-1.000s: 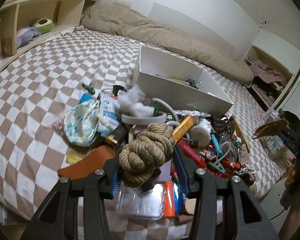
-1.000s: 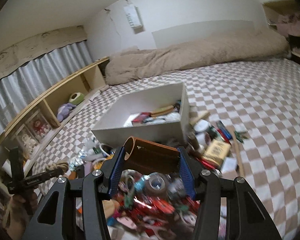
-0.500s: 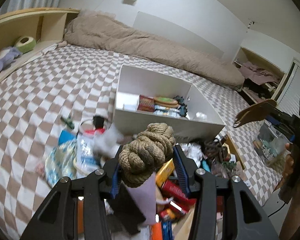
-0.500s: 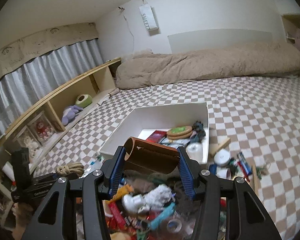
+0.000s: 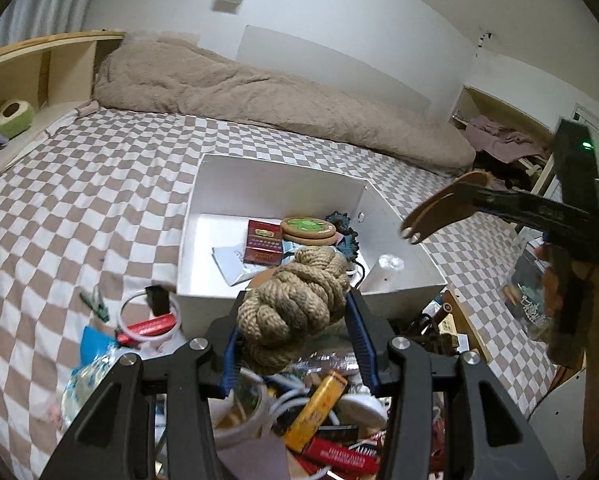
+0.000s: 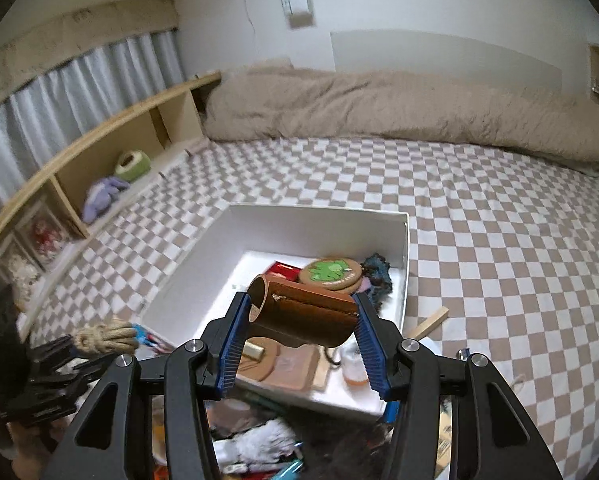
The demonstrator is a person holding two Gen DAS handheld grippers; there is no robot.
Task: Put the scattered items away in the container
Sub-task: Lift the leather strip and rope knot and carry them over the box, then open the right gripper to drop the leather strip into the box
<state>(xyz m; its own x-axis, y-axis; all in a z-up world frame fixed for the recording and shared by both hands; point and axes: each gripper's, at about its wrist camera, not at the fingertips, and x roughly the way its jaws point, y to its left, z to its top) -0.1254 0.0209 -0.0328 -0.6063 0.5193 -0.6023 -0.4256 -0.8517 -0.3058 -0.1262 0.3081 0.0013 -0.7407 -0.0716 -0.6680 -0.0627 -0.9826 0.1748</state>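
Observation:
My left gripper (image 5: 293,314) is shut on a knotted bundle of tan rope (image 5: 295,300), held just above the near wall of the white box (image 5: 259,176). My right gripper (image 6: 301,328) is shut on a folded brown leather pouch (image 6: 305,314), over the box's (image 6: 319,216) near end. Inside the box lie a red packet (image 5: 262,240), round green-topped coasters (image 5: 308,230) and a dark blue crocheted piece (image 5: 347,236). In the left wrist view the right gripper (image 5: 419,222) with the pouch (image 5: 443,208) hangs at the right of the box. In the right wrist view the left gripper (image 6: 99,344) with the rope (image 6: 105,336) shows at lower left.
A pile of scattered items (image 5: 323,408) covers the checkered bed (image 5: 79,200) in front of the box: an orange lighter, red packets, white rings, cables. A green clip (image 5: 95,304) lies to the left. A beige duvet (image 5: 279,100) runs along the wall. Wooden shelves (image 6: 111,148) line one side.
Both grippers have travelled forward from above the pile to the box's near edge, each carrying its item. The box now looks nearer and its contents show from above.

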